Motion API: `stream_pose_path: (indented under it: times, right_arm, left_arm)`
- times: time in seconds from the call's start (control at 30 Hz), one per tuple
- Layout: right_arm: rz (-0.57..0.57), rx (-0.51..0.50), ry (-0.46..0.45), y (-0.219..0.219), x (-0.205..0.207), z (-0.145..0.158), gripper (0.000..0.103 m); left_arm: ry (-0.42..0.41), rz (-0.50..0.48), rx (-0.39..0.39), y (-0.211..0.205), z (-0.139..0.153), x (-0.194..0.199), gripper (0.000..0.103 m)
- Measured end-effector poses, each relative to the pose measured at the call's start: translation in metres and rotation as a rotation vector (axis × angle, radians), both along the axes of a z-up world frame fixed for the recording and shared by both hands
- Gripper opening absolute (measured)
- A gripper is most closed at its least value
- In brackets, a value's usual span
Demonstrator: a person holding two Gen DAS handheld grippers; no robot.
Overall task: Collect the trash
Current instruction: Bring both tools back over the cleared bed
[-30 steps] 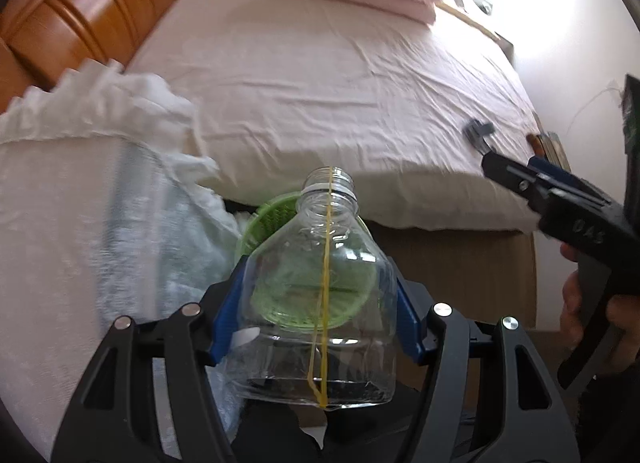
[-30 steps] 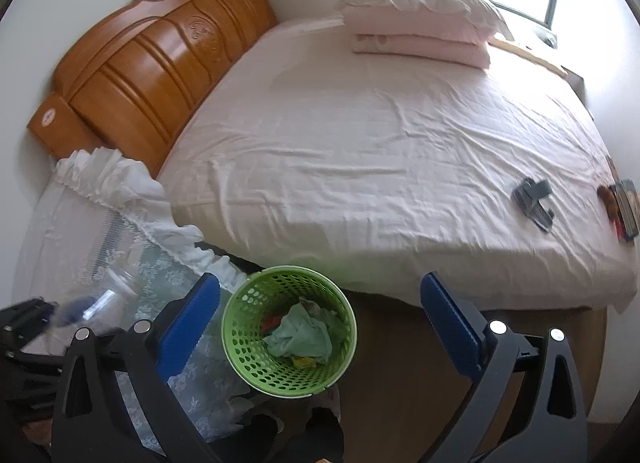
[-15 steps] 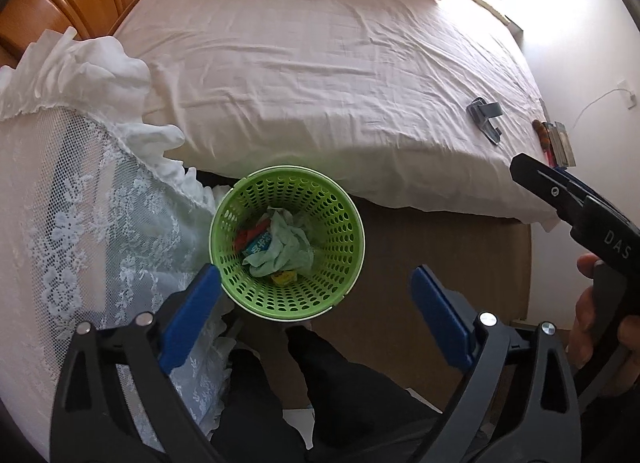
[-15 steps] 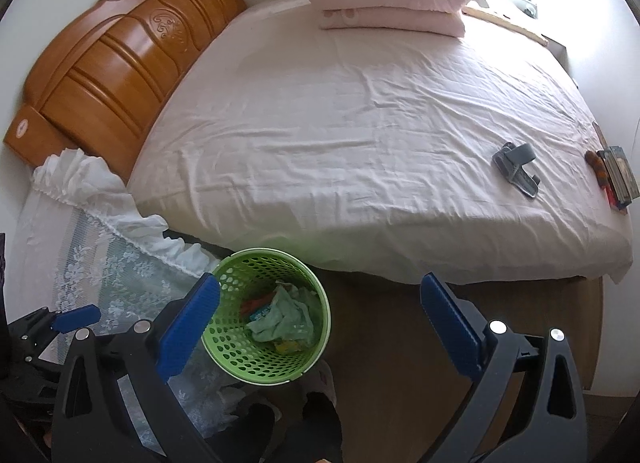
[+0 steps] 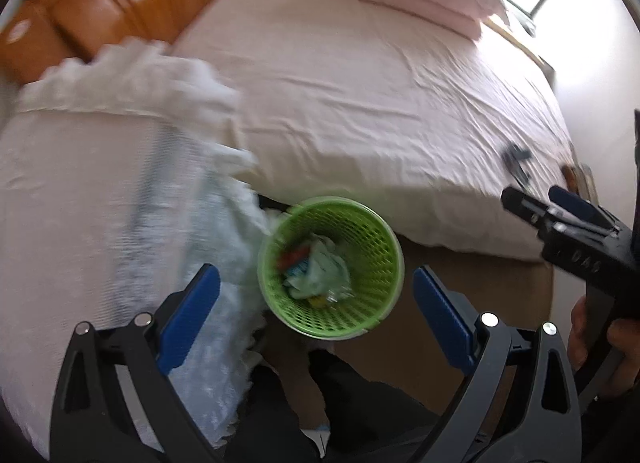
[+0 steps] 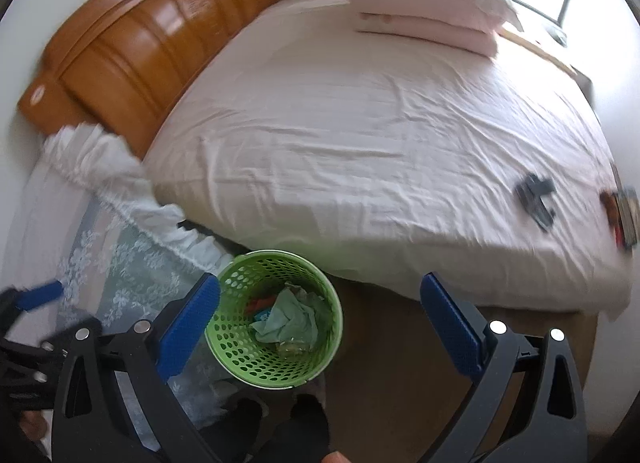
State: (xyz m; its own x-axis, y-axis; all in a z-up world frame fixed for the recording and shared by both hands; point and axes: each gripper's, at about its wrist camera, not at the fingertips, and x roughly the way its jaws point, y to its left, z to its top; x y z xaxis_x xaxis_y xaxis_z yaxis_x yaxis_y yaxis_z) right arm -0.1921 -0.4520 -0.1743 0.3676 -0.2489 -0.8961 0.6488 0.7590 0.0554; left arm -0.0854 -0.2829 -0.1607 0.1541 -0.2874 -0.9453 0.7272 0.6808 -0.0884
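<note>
A green mesh basket (image 5: pixel 386 237) stands on the floor against the bed, below my left gripper (image 5: pixel 316 277). The left jaws stand wide open with nothing between them. Inside the basket lie a crumpled pale green tissue (image 5: pixel 326 267), red and blue wrappers and something clear and glinting. No bottle shows plainly. The right wrist view looks down on the same basket (image 6: pixel 280 257) and tissue (image 6: pixel 290 319), with my right gripper (image 6: pixel 320 285) open and empty above it. The right gripper (image 5: pixel 560 219) also shows at the right edge of the left wrist view, held by a hand.
A bed (image 6: pixel 380 135) with a pink sheet fills the far side, with a wooden headboard (image 6: pixel 132 51) and stacked pillows (image 6: pixel 424 11). A lace-covered stand (image 5: pixel 80 223) is at left. A dark clip (image 6: pixel 536 195) and books (image 6: pixel 624 215) lie on the bed's right.
The clear bottle that the left gripper held over the basket a second ago is gone from its jaws, which have opened wide. Both views have shifted slightly; the right gripper stays open.
</note>
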Motion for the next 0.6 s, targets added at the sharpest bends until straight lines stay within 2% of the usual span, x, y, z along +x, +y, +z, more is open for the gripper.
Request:
stream_pose_path:
  times: [0.17, 0.33, 0.47, 0.6]
  right_arm:
    - [0.157, -0.039, -0.031, 0.041, 0.055, 0.017, 0.1]
    - [0.316, -0.087, -0.11, 0.099, 0.115, 0.051, 0.1]
    - [0.43, -0.152, -0.207, 0.15, 0.15, 0.095, 0.101]
    - [0.514, -0.209, -0.341, 0.196, 0.173, 0.152, 0.101]
  left_arm:
    - [-0.093, 0.174, -0.035, 0.057, 0.035, 0.027, 0.093]
    - [-0.202, 0.375, -0.078, 0.125, 0.077, 0.052, 0.094]
    - [-0.336, 0.498, -0.107, 0.174, 0.12, 0.067, 0.095]
    - [-0.431, 0.6, -0.167, 0.219, 0.166, 0.083, 0.095]
